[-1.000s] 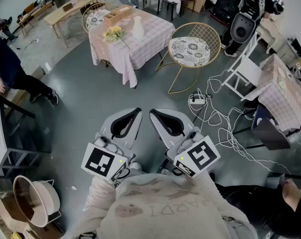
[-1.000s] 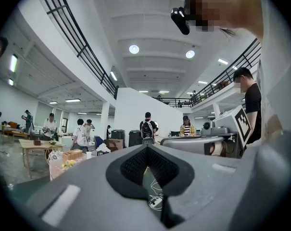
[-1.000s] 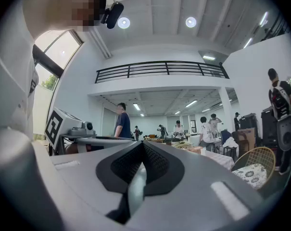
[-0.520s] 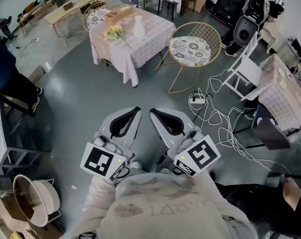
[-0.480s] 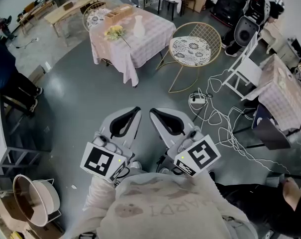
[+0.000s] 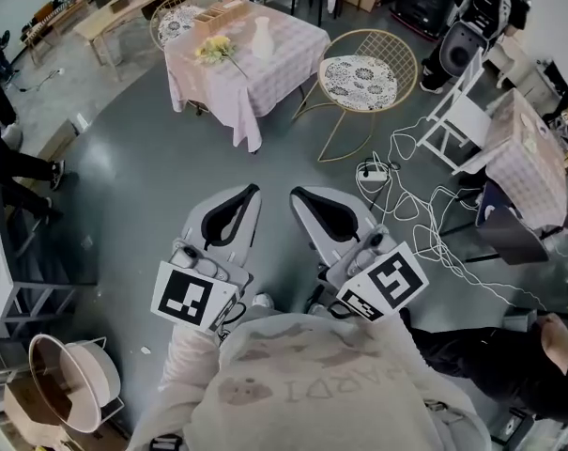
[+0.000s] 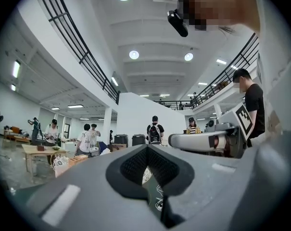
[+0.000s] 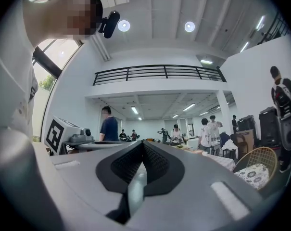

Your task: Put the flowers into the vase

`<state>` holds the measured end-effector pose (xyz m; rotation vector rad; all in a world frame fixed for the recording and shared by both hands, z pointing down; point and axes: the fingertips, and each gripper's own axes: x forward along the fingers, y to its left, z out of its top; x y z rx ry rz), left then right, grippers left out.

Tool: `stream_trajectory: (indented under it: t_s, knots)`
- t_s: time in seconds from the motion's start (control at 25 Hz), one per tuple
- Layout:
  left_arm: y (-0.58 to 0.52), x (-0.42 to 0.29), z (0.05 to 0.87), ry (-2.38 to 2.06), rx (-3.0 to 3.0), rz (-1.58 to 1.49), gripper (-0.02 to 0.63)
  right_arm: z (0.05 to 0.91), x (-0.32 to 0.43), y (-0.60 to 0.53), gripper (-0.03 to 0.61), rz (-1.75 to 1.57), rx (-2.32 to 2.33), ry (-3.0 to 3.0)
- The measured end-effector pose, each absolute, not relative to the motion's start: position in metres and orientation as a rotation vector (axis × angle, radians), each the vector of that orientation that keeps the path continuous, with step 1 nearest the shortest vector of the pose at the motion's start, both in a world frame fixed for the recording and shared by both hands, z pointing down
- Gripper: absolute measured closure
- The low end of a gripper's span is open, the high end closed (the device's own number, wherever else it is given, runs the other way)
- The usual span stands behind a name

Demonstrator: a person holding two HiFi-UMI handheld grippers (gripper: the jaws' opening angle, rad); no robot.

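Note:
A bunch of yellow flowers [image 6: 215, 51] lies on a table with a pink checked cloth [image 6: 265, 83], far ahead in the head view. A white vase [image 6: 261, 38] stands upright just to the right of the flowers. My left gripper [image 6: 250, 191] and right gripper [image 6: 299, 194] are held side by side over the grey floor, well short of the table. Both point level toward it. In the left gripper view my left gripper [image 7: 146, 147] shows its pads meeting with nothing between them. The right gripper [image 8: 143, 143] looks the same in its own view.
A wooden box [image 6: 221, 12] sits at the table's far side. A gold wire chair [image 6: 368, 69] stands right of the table, with loose cables [image 6: 424, 224] on the floor before it. A white chair [image 6: 460, 113] and another clothed table [image 6: 528, 158] are at right. A person's legs [image 6: 21, 167] show at left.
The person at the left has walked further toward the left edge. Both grippers have edged forward together, and the table sits slightly higher in the head view. The jaws stayed shut.

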<state>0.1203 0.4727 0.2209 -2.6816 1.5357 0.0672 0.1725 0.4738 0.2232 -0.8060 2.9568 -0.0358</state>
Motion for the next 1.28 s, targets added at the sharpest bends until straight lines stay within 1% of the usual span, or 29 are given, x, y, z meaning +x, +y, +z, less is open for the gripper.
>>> stream_trajectory:
  t_s: [0.32, 0.72, 0.96, 1.28]
  knots:
    - [0.481, 0.079, 0.23, 1.466, -2.729, 0.081, 0.614, 0.213, 0.146, 0.488, 0.551, -0.012, -0.916, 2.891]
    - [0.462, 0.074, 0.233, 1.447, -2.768, 0.147, 0.614, 0.213, 0.135, 0.473, 0.551, -0.002, -0.927, 2.898]
    - [0.429, 0.07, 0.234, 1.482, -2.747, 0.123, 0.614, 0.22, 0.126, 0.44, 0.551, -0.014, -0.878, 2.929]
    - [0.355, 0.071, 0.236, 1.501, -2.722, 0.102, 0.614, 0.236, 0.111, 0.361, 0.548, 0.03, -0.786, 3.018]
